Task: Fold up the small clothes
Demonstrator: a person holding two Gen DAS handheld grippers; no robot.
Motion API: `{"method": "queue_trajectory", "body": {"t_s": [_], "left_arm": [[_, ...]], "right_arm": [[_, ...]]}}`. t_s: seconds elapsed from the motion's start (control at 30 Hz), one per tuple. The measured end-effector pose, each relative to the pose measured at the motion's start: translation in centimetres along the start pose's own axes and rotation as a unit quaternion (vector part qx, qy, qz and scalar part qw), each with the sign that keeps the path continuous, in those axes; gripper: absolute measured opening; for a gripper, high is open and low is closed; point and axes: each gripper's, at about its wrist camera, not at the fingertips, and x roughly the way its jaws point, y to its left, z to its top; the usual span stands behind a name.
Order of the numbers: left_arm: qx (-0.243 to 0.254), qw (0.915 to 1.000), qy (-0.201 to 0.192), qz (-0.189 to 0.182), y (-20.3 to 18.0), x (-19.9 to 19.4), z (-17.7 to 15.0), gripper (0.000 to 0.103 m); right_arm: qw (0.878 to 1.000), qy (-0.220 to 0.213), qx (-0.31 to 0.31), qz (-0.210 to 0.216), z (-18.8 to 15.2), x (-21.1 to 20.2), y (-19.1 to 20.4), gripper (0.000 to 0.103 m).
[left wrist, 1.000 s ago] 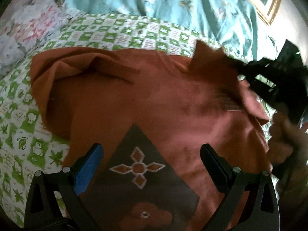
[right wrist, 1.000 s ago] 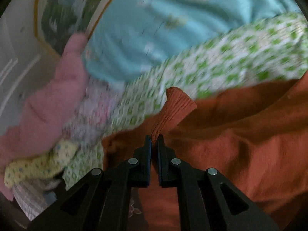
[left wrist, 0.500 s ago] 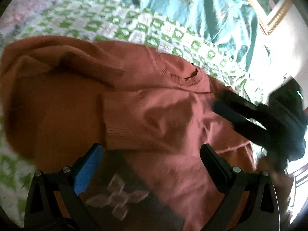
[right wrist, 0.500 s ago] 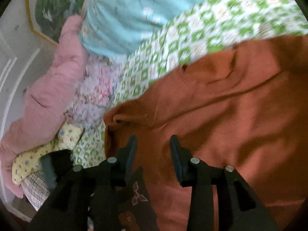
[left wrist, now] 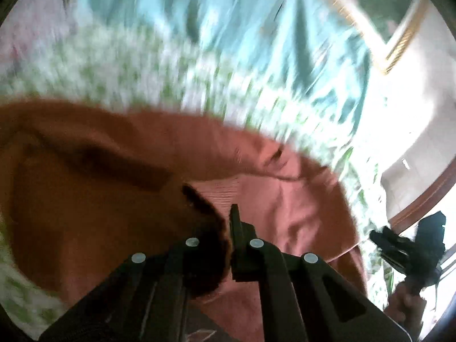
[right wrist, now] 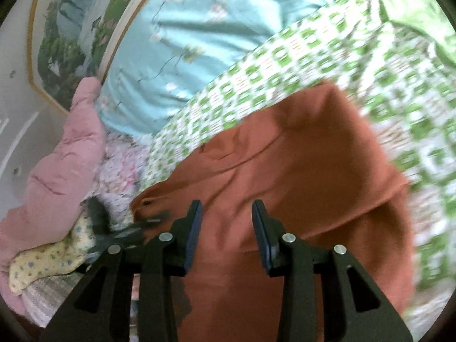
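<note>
Pinching a fold of the rust-orange sweater (left wrist: pixel 94 199), the left gripper (left wrist: pixel 228 228) is clenched on knit; the right gripper (right wrist: pixel 226 228) hangs released above its body. Spread on the green-checked sheet (right wrist: pixel 285 65), the garment looks mid-fold; next, I judge, carry that edge across.

— How many garments on the bed (right wrist: pixel 299 65)?

— One rust-orange sweater (right wrist: pixel 299 176), by itself in the middle of the bed.

— And the bedding?

— One green-checked sheet, one turquoise quilt (right wrist: pixel 199 42) and one pink quilt (right wrist: pixel 65 156) at the head edge. One yellow flowered cloth (right wrist: pixel 54 259) lies below the pink one (beside some pale floral fabric, blurred).

— Tools?

— Two: one left hand-held gripper (left wrist: pixel 229 228), one right hand-held gripper (right wrist: pixel 226 228).

— Pictures?

— One framed landscape (right wrist: pixel 71 28).
</note>
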Motion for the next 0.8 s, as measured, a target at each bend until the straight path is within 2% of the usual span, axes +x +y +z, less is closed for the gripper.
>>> {"method": "queue_trajectory", "body": {"t_s": [0.03, 0.1, 0.13, 0.17, 0.3, 0.47, 0.6, 0.63, 0.67, 0.7, 0.8], "left_arm": [[0.005, 0.9999, -0.005, 0.008, 0.5, -0.4, 0.1, 0.004], [0.010, 0.9982, 0.025, 0.054, 2.3, 0.8, 0.0, 0.004], [0.004, 0.9975, 0.032, 0.062, 2.9, 1.1, -0.1, 0.004], [-0.005, 0.9974, 0.034, 0.064, 3.6, 1.1, -0.2, 0.004], [-0.017, 0.9968, 0.017, 0.076, 4.8, 0.6, -0.1, 0.004], [-0.004, 0.9958, 0.015, 0.090, 4.8, 0.4, -0.6, 0.004], [0.015, 0.9952, 0.022, 0.095, 4.3, 0.5, -0.7, 0.004], [0.016, 0.9952, 0.022, 0.093, 4.2, 0.5, -0.7, 0.004], [0.016, 0.9954, 0.023, 0.092, 4.2, 0.6, -0.6, 0.004], [0.016, 0.9955, 0.023, 0.091, 4.1, 0.7, -0.5, 0.004], [0.031, 0.9962, 0.012, 0.080, 2.9, 0.8, 0.0, 0.004]], "right_arm": [[1.000, -0.007, -0.001, -0.014, 0.4, -0.6, -0.5, 0.038], [0.999, -0.019, -0.002, -0.039, 1.3, -1.3, -1.8, 0.038], [0.998, -0.020, -0.003, -0.054, 2.2, -1.2, -2.6, 0.038], [0.998, -0.019, -0.002, -0.064, 2.8, -1.0, -3.1, 0.038], [0.994, -0.011, -0.017, -0.110, 5.8, 0.3, -4.9, 0.049], [0.988, 0.029, -0.049, -0.145, 8.8, 4.1, -6.3, 0.051], [0.978, 0.083, -0.073, -0.178, 8.8, 8.4, -7.2, 0.051], [0.976, 0.091, -0.077, -0.182, 8.5, 9.1, -7.4, 0.050], [0.975, 0.098, -0.082, -0.180, 8.2, 9.7, -7.6, 0.022], [0.975, 0.102, -0.092, -0.173, 8.0, 10.1, -7.6, 0.012], [0.980, 0.069, -0.079, -0.167, 8.5, 8.5, -8.0, 0.011]]}}
